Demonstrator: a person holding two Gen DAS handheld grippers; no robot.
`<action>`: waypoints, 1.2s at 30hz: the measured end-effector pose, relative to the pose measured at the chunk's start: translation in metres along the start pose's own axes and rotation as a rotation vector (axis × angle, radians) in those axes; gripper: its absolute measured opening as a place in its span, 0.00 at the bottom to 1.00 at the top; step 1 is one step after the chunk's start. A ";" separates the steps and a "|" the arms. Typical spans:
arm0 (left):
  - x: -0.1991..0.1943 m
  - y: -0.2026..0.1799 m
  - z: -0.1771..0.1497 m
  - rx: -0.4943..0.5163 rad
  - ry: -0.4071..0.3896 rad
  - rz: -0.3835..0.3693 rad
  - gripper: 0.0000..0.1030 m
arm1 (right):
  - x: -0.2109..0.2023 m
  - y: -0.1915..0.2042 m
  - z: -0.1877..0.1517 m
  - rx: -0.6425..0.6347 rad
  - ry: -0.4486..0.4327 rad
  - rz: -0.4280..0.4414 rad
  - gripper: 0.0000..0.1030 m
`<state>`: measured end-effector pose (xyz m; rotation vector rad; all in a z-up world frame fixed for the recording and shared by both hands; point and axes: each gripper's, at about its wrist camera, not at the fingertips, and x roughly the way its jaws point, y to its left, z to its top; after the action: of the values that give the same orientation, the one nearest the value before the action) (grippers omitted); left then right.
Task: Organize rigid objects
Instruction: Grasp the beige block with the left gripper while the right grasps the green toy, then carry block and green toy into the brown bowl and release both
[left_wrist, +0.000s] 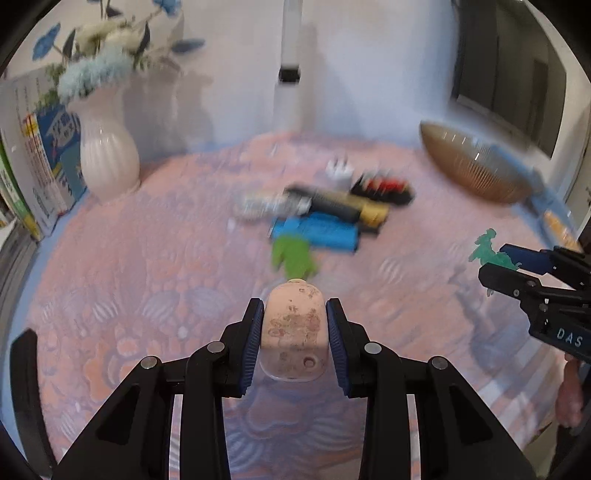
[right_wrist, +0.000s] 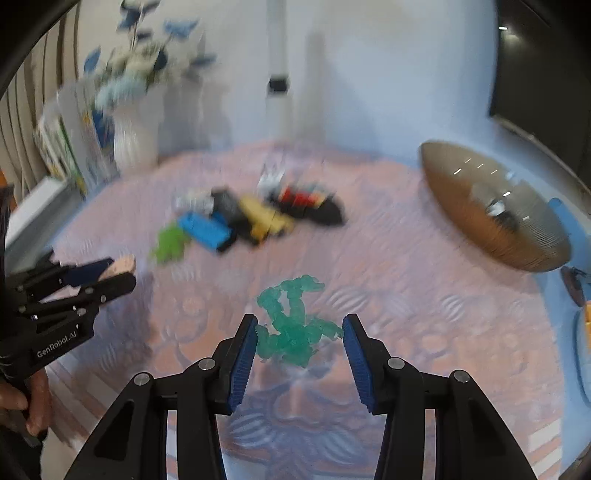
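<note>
Your left gripper (left_wrist: 295, 332) pinches a pink translucent piece (left_wrist: 293, 332); your right gripper (right_wrist: 300, 354) grips a teal figure (right_wrist: 291, 325); whether the brown bowl (right_wrist: 491, 210) holds anything is too blurred to tell.

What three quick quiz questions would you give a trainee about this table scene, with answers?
1. True or false: the left gripper grips a pink piece.
2. What does the right gripper hold? A teal figure, B spoon, C cup.
3. Which object stands right beside the books?
Key: 1 true; 2 A; 3 the white vase.
</note>
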<state>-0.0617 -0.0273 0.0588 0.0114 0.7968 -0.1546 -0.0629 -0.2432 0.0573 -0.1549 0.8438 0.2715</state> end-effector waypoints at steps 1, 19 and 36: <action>-0.006 -0.004 0.006 0.000 -0.020 -0.011 0.30 | -0.008 -0.007 0.004 0.014 -0.020 -0.001 0.45; 0.033 -0.213 0.175 0.181 -0.199 -0.269 0.30 | -0.085 -0.232 0.086 0.388 -0.209 -0.195 0.45; 0.083 -0.237 0.164 0.173 -0.139 -0.344 0.70 | -0.020 -0.254 0.070 0.350 -0.027 -0.312 0.60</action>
<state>0.0784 -0.2837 0.1259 0.0272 0.6393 -0.5441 0.0504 -0.4725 0.1251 0.0456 0.8152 -0.1677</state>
